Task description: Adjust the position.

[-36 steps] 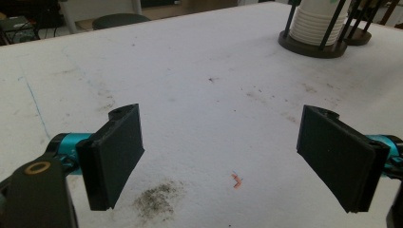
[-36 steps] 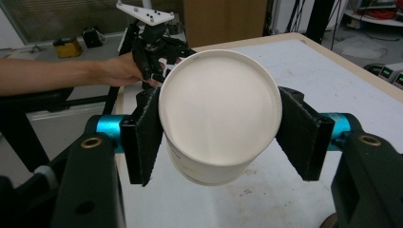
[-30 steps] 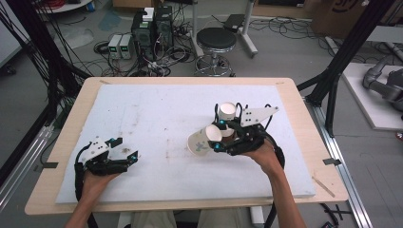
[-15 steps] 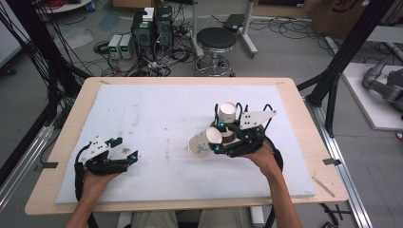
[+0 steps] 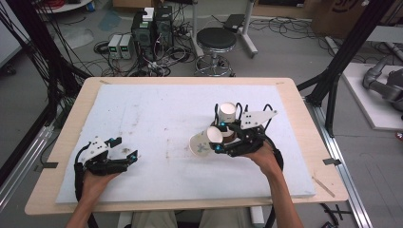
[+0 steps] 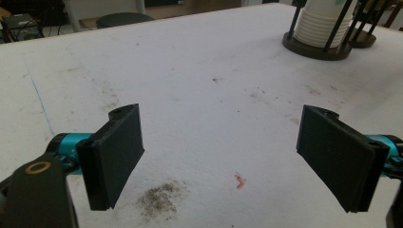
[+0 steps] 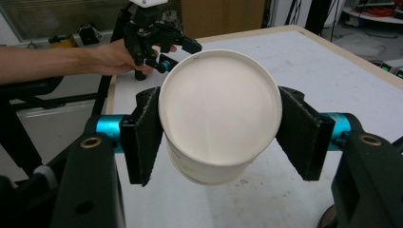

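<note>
Right gripper (image 5: pixel 215 140) pinches a white paper cup (image 5: pixel 202 144) by its base end, cup lying sideways, mouth pointing away from the jaws toward the table's centre. Against the earlier frames the cup has barely shifted: same tilt, same spot just ahead of the cup holder (image 5: pixel 228 114), whose remaining stack of cups stands directly behind the gripper. Judgement: cup is pulled free of the stack; setting it down upright comes next. Left gripper (image 5: pixel 124 156) rests well off to the side, jaws spread, nothing between them, position unchanged

Left tool (image 5: pixel 124 154) gapes; right tool (image 5: pixel 219 141) clamped tight.
</note>
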`<action>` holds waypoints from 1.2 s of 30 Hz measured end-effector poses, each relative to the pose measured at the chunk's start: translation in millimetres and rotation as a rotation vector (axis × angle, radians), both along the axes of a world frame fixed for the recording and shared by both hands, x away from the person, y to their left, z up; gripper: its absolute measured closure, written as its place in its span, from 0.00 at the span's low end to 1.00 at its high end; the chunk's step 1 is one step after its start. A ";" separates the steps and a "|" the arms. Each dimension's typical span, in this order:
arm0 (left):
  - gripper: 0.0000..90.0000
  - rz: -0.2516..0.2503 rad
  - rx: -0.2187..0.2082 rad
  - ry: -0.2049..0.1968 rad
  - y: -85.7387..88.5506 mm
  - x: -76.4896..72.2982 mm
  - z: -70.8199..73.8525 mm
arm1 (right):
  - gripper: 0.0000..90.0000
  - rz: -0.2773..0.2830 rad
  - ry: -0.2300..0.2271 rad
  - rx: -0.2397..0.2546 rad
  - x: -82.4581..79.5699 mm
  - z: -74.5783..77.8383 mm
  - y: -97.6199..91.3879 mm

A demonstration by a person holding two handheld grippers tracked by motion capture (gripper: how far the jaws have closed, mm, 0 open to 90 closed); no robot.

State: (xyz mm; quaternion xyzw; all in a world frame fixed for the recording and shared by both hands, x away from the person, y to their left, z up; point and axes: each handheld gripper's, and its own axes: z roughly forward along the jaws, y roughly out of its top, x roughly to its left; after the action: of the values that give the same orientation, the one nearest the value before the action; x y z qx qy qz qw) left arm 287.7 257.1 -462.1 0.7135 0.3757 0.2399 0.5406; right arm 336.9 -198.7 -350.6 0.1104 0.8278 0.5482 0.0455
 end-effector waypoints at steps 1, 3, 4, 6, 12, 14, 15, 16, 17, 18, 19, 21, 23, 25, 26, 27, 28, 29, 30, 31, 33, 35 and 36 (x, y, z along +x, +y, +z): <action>0.18 0.000 0.002 0.001 -0.3 0.0 0.1 | 0.41 0.001 0.002 0.002 0.3 -0.1 0.1; 0.18 -0.006 0.008 0.002 -1.1 0.4 0.3 | 0.41 0.004 0.005 0.009 1.1 -0.3 0.2; 0.18 -0.012 0.008 0.004 -1.0 0.9 0.5 | 0.41 0.002 -0.004 0.010 2.1 -0.4 0.2; 0.18 -0.026 0.001 0.004 0.3 1.5 2.9 | 0.41 0.003 0.003 0.011 2.8 -0.4 0.0; 0.18 -0.107 -0.030 -0.016 7.3 5.4 21.0 | 0.41 0.017 0.009 0.020 5.0 -0.6 0.0; 0.18 -0.156 -0.030 -0.017 7.6 8.5 27.9 | 0.41 0.023 0.019 0.021 5.2 -0.4 1.3; 0.18 -0.180 -0.034 -0.019 7.3 10.1 31.1 | 0.41 0.026 0.016 0.020 6.0 -0.2 2.3; 0.18 -0.198 -0.036 -0.020 6.9 11.3 33.5 | 0.41 0.031 0.021 0.017 5.8 0.0 2.9; 0.18 -0.223 -0.040 -0.024 6.2 13.0 36.6 | 0.41 0.031 0.018 0.018 6.0 0.2 3.3; 0.18 -0.258 -0.042 -0.025 5.7 15.4 39.6 | 0.41 0.036 0.016 0.020 6.2 0.4 3.9; 0.18 -0.296 -0.047 -0.021 4.2 18.1 43.1 | 0.41 0.042 0.018 0.019 6.1 0.7 4.4; 0.18 -0.348 -0.040 -0.019 1.8 22.0 47.9 | 0.41 0.052 0.017 0.021 5.9 1.2 5.3; 0.18 -0.402 -0.037 -0.016 -1.9 25.7 52.5 | 0.41 0.063 0.015 0.024 6.0 1.7 6.6; 0.18 -0.450 -0.041 -0.016 -6.6 28.6 55.9 | 0.41 0.069 0.016 0.022 6.0 1.8 6.9; 0.18 -0.469 -0.049 -0.020 -9.2 29.8 56.8 | 0.41 0.072 0.020 0.017 5.7 2.2 7.0; 0.18 -0.487 -0.061 -0.025 -11.8 30.8 56.9 | 0.41 0.078 0.015 0.016 6.1 2.3 7.4; 0.18 -0.510 -0.068 -0.024 -15.4 32.2 56.8 | 0.41 0.084 0.020 0.017 6.0 2.5 7.9; 0.18 -0.520 -0.068 -0.025 -17.8 33.0 56.6 | 0.41 0.089 0.021 0.017 6.1 2.6 8.2; 0.18 -0.534 -0.074 -0.024 -21.2 33.9 56.7 | 0.41 0.094 0.017 0.020 6.6 2.5 8.4; 0.18 -0.553 -0.086 -0.026 -25.8 35.1 56.7 | 0.41 0.098 0.023 0.019 6.4 2.5 8.5; 0.18 -0.580 -0.090 -0.030 -32.4 36.8 57.6 | 0.41 0.112 0.017 0.018 7.1 2.6 8.8; 0.18 -0.605 -0.095 -0.035 -41.7 38.7 59.3 | 0.41 0.121 0.020 0.019 7.6 2.7 9.4; 0.18 -0.619 -0.098 -0.035 -46.8 39.6 60.3 | 0.41 0.123 0.019 0.018 8.1 2.9 10.0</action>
State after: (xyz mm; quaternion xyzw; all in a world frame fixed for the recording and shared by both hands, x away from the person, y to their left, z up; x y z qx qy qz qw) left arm 327.3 210.4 -401.8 0.7628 0.1424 0.0580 0.6281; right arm 345.1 -188.7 -347.7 0.0648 0.8284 0.5564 0.0027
